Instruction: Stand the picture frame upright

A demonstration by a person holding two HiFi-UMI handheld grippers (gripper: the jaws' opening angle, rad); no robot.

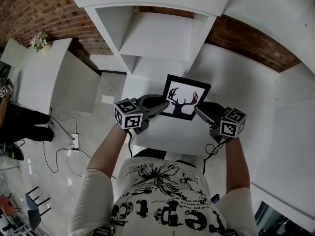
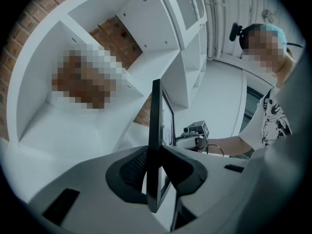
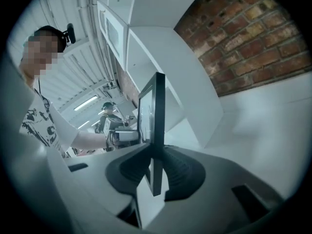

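Shelving, white, boxy and smooth, stands ahead of both grippers against a rough brick wall. Its flat ledges look like the place to set things down. The picture frame hangs between the two grippers, held by its side edges and apparently clear of any surface. It is a thin black rectangle, hard and slick, around a pale print of an antlered deer head. The left gripper pinches its left edge and the right gripper its right edge, their dark ribbed pads pressed on the narrow rim. To do this well, I would hold both grips level, lower the bottom edge squarely onto a flat ledge, lean the top slightly back, and release only once it balances.
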